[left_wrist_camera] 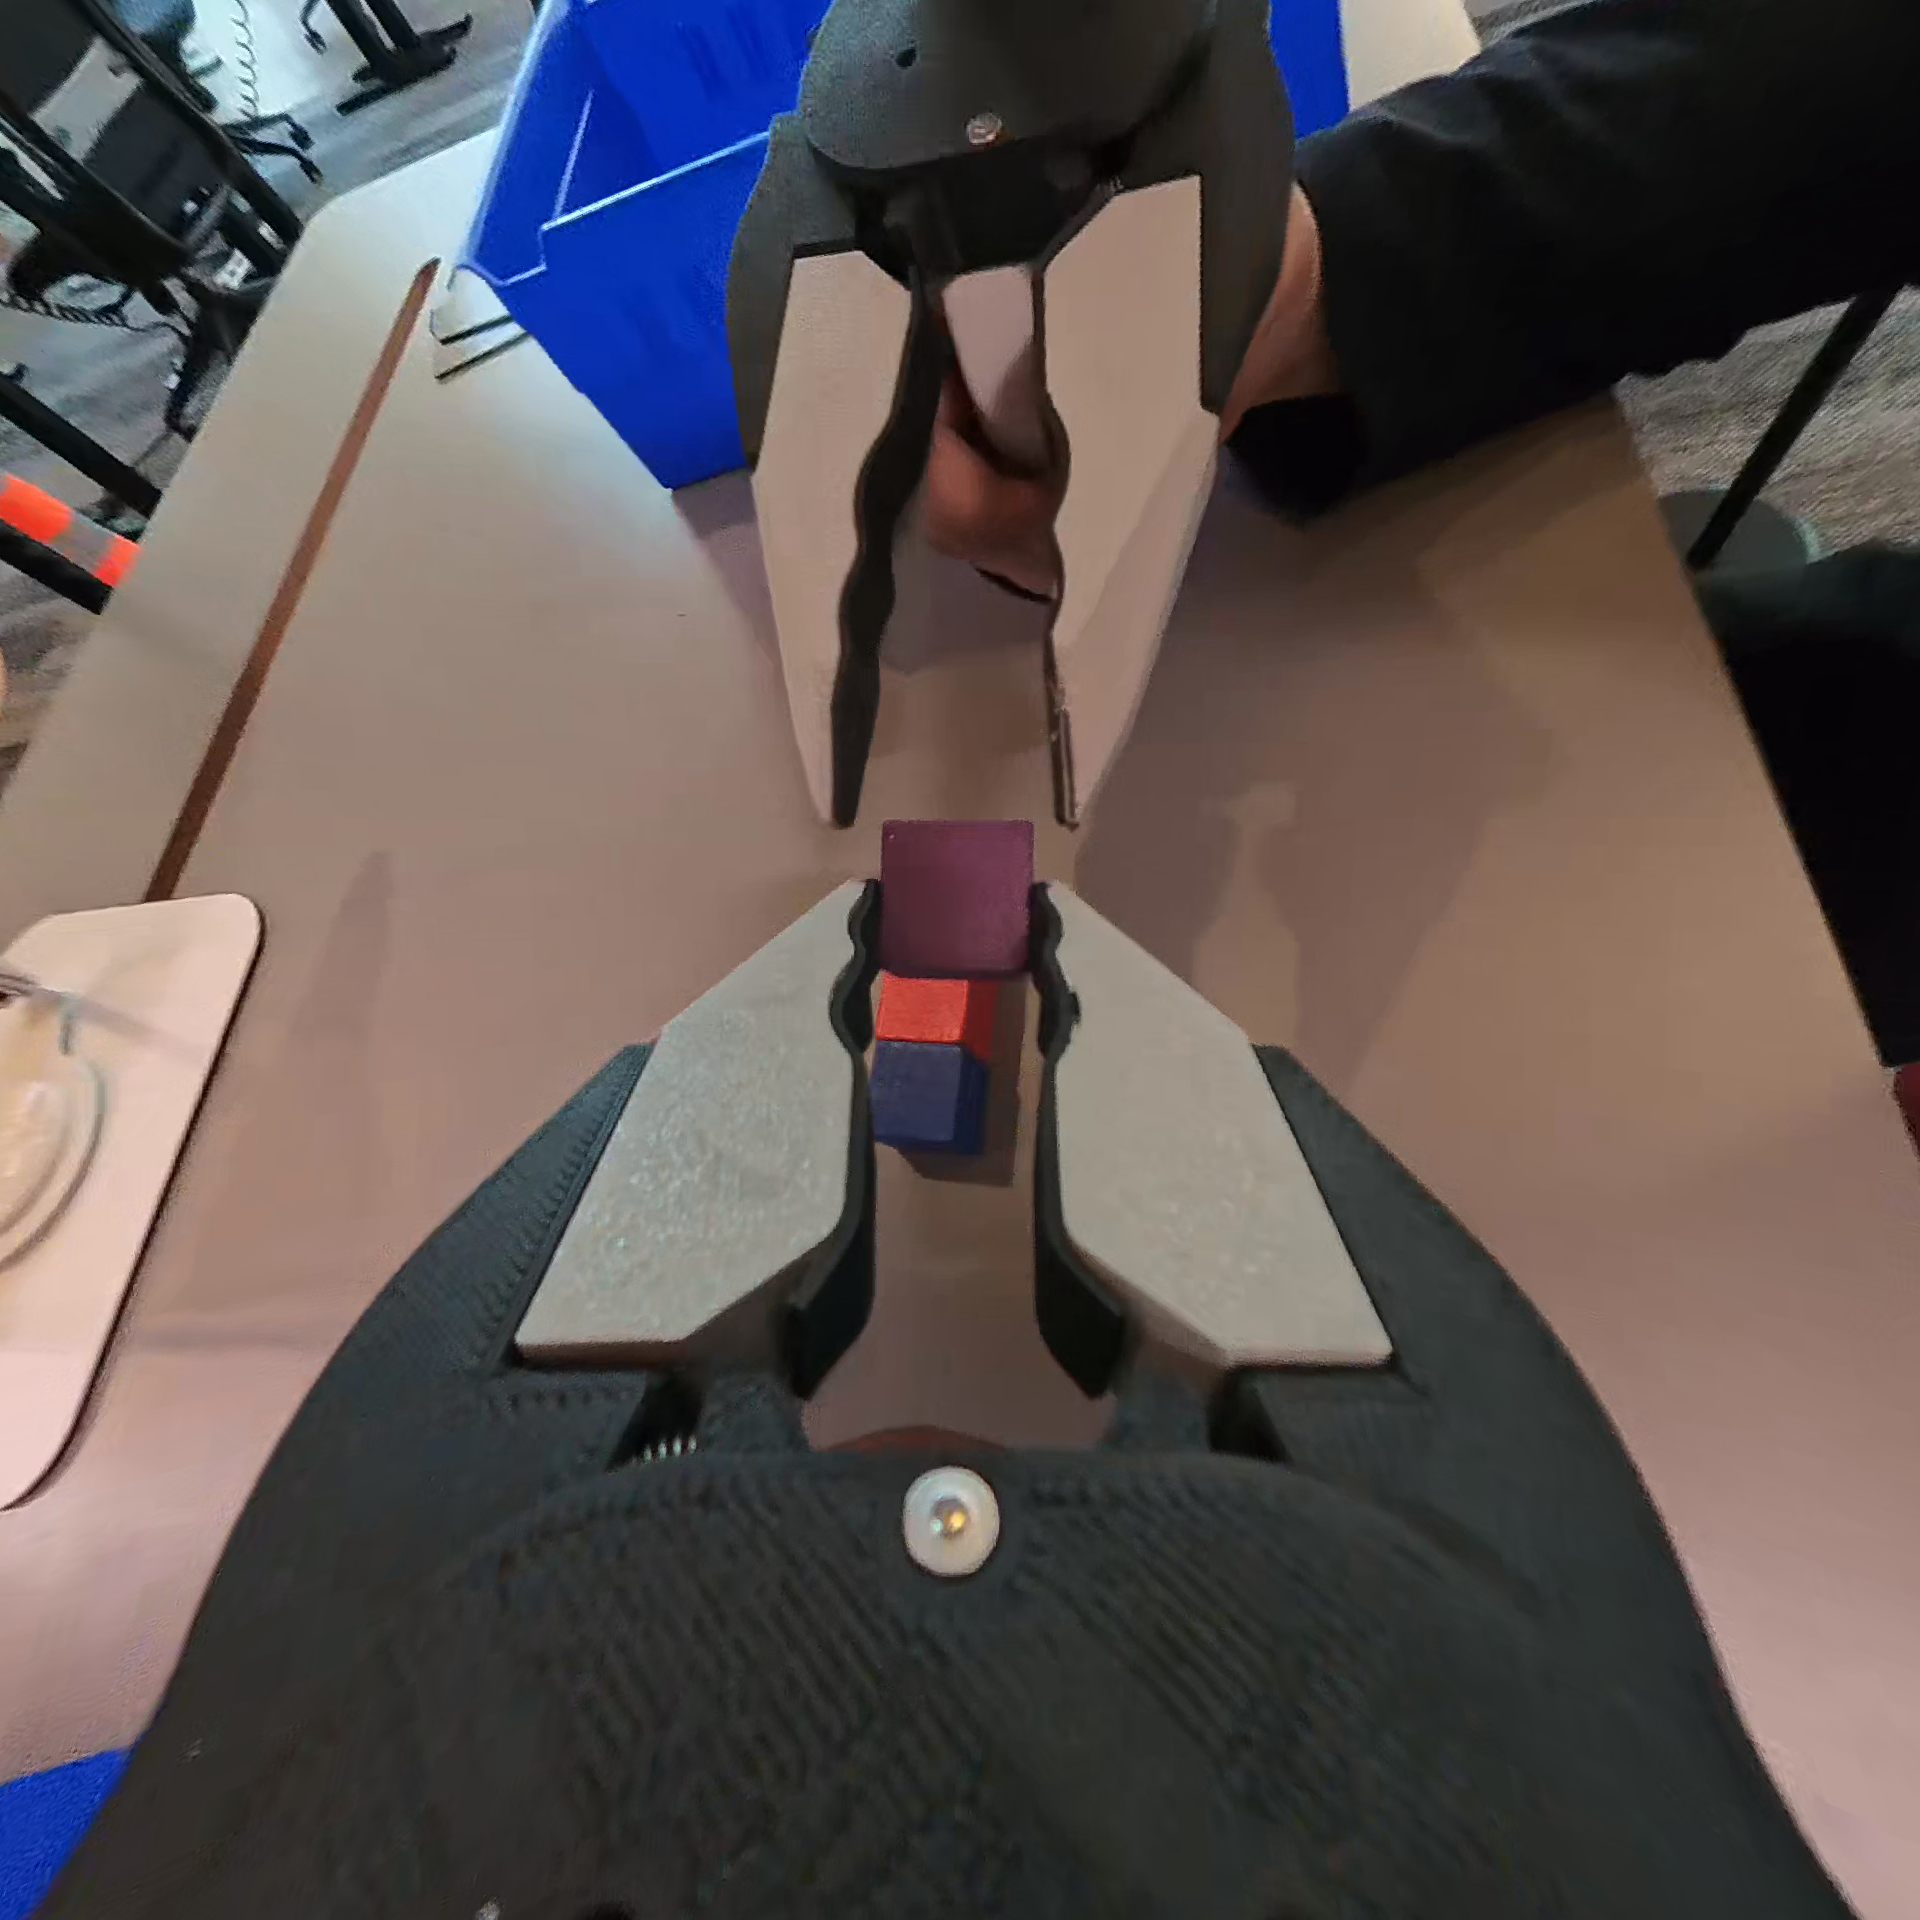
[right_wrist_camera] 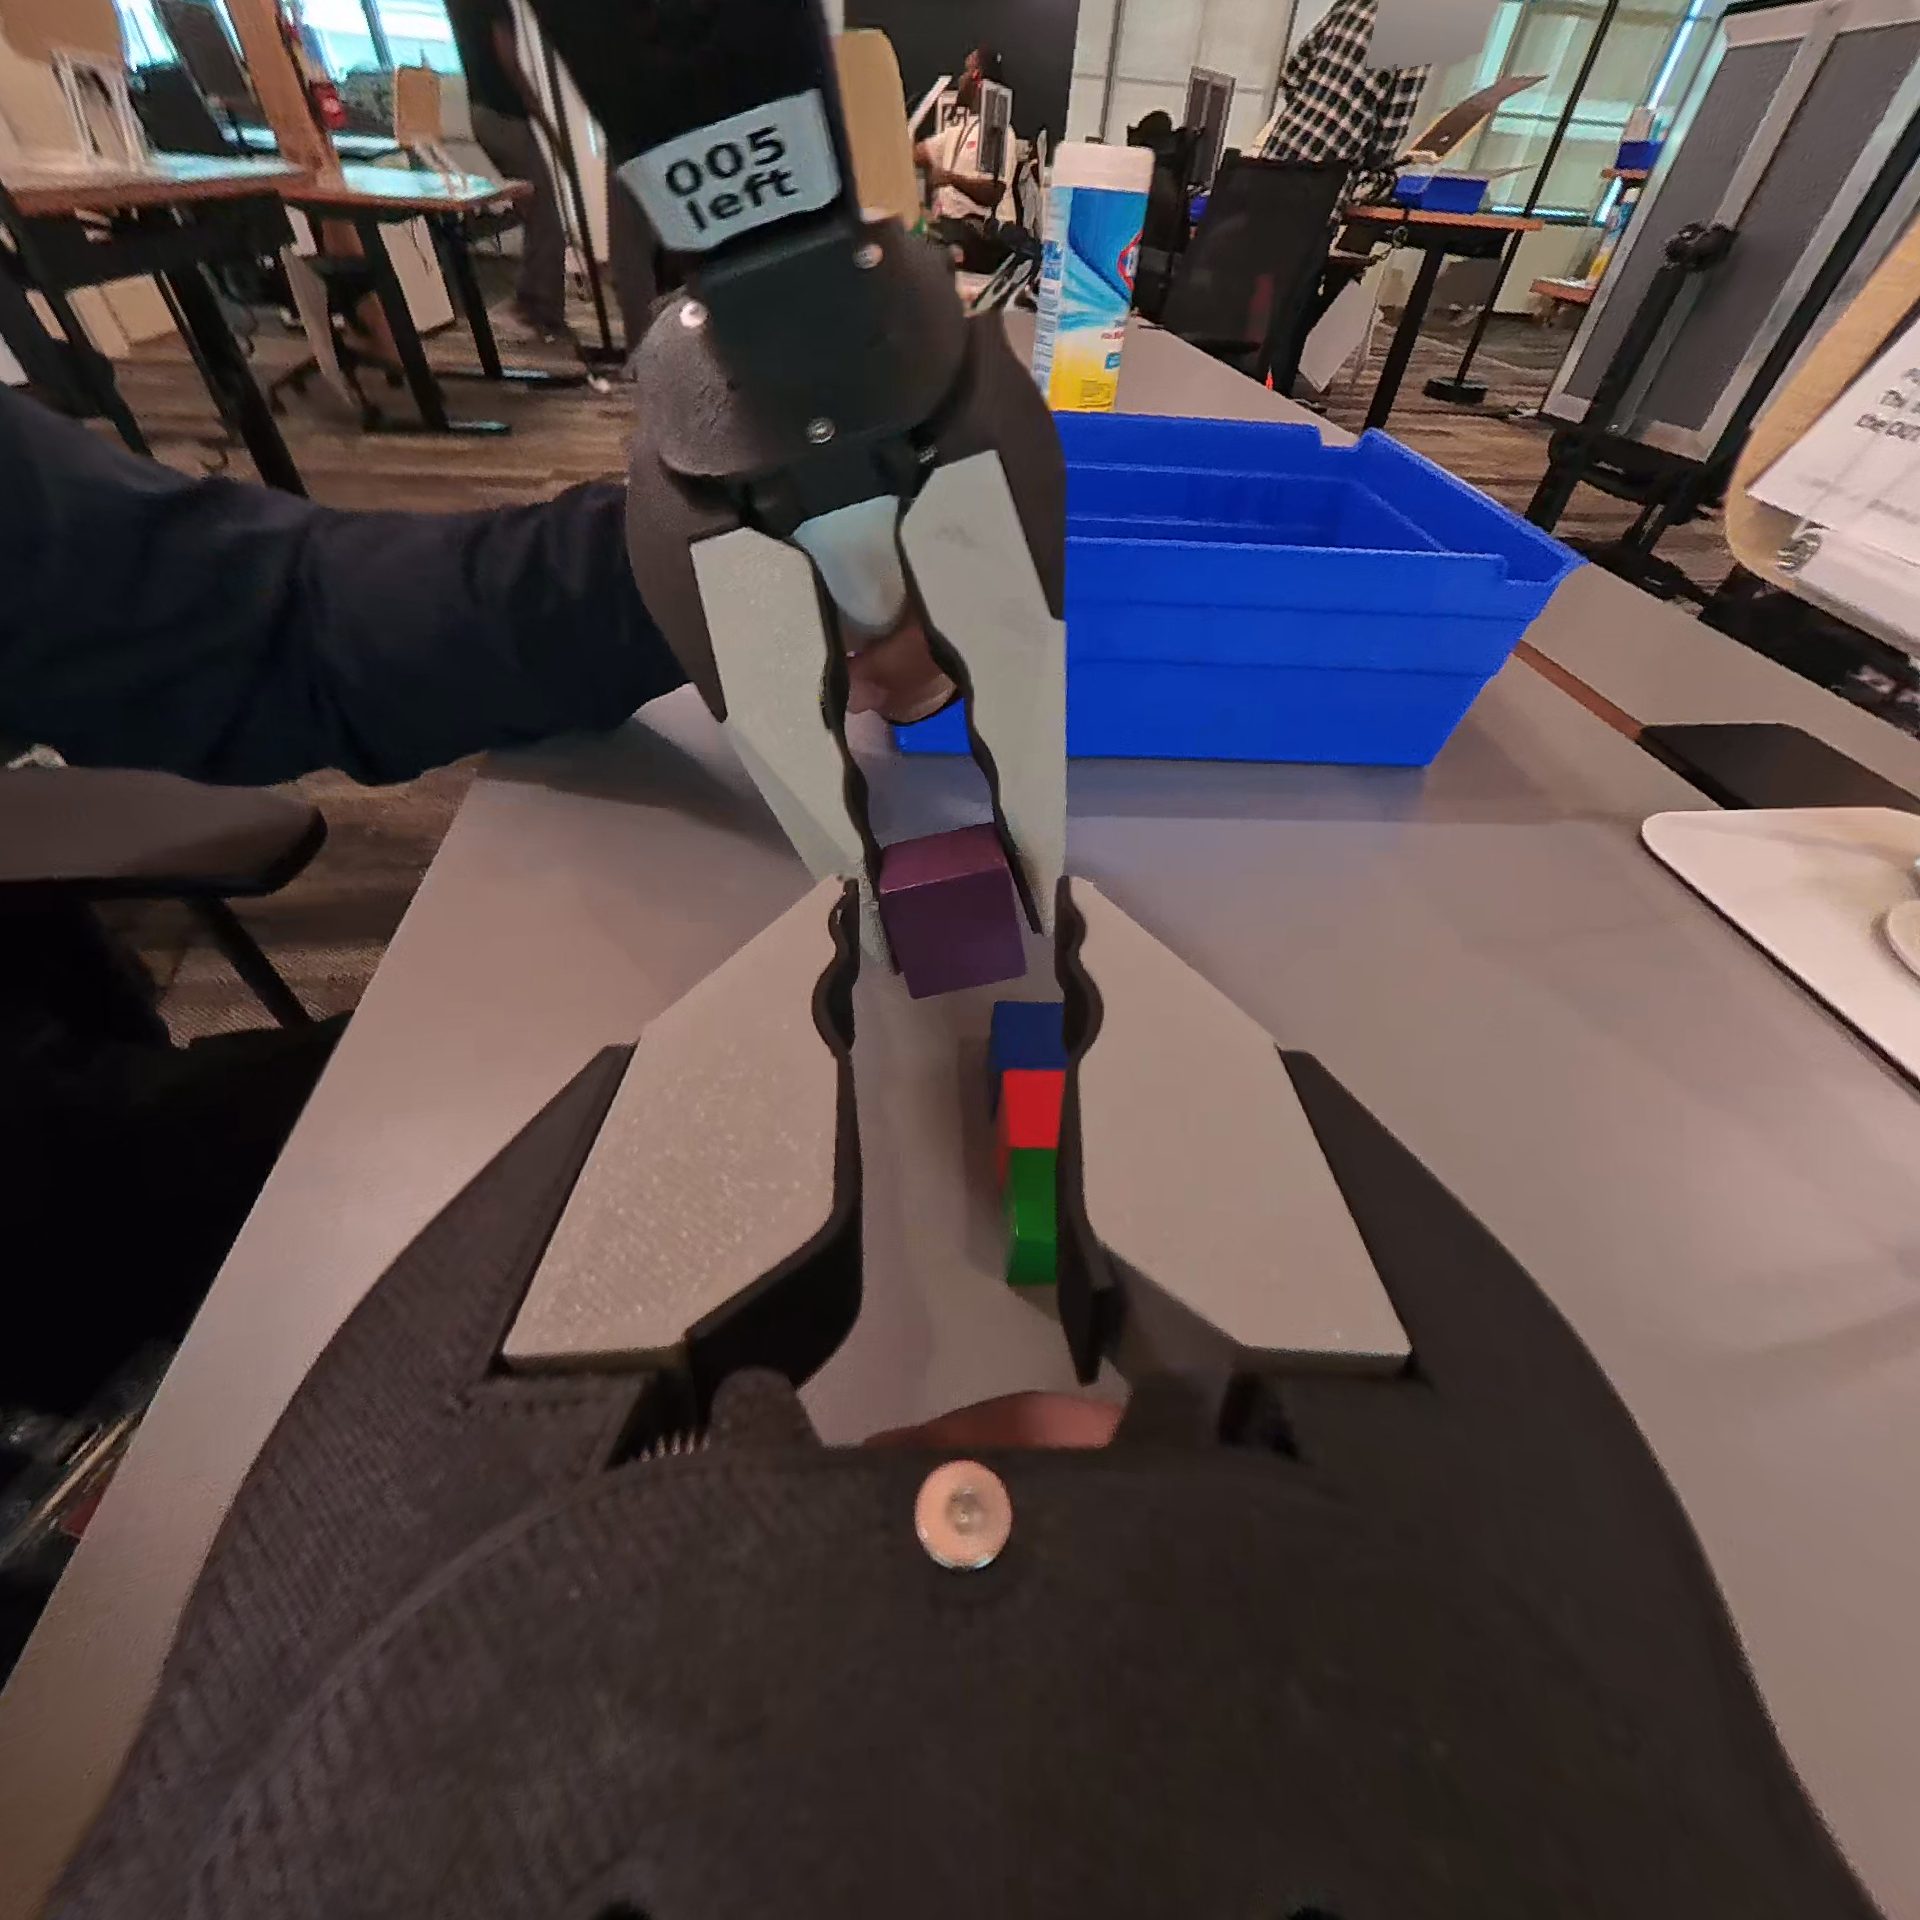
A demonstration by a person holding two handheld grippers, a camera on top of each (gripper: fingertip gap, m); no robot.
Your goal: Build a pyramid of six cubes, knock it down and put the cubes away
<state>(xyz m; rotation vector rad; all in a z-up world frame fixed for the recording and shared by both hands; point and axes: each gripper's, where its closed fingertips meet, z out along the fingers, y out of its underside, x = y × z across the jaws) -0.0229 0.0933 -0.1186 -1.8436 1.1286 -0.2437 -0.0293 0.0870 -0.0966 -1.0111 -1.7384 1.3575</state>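
My left gripper is shut on a purple cube and holds it at the fingertips, above the grey table. Below it a red cube and a blue cube lie in a row, touching. In the right wrist view the row shows as a blue cube, a red cube and a green cube. My right gripper is open and empty, tip to tip with the left gripper and its purple cube. It also shows in the left wrist view.
A blue bin stands at the far side of the table, also in the left wrist view. A wipes canister stands behind it. A light mat with a glass object lies at the table's side. Desks, chairs and people are beyond. The grippers are tip to tip, or close to it.
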